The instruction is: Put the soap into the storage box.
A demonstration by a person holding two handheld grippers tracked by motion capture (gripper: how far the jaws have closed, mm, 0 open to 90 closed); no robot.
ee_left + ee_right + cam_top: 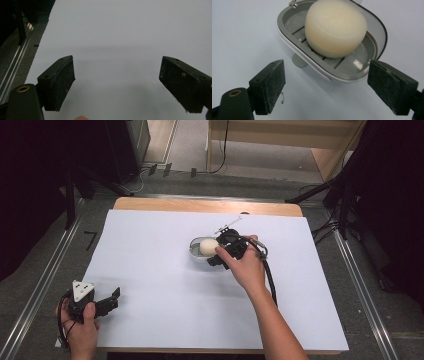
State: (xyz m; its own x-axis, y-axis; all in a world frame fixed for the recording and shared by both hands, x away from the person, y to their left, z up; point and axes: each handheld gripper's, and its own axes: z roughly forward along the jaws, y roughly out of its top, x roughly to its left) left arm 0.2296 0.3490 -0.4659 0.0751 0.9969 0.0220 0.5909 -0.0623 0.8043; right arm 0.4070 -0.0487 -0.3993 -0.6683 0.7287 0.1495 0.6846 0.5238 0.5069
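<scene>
My right gripper point(216, 256) sits mid-table, jaws spread wide and holding nothing, aimed at the grey oval plastic soap dish point(292, 32). In the right gripper view the dish lies just ahead of my jaws, its near rim between the two black pads point(273, 85), not touching them as far as I can tell. A cream rounded bar of soap point(335, 27) rests inside on the slatted drain tray. The dish stands on the white sheet-covered table point(160, 285), slightly right of centre. My left gripper point(111, 300) rests at the near left corner of the table, well apart from the dish, jaws wide open and empty, bare white surface between them. A grey three-cornered plate point(82, 290) tops it.
</scene>
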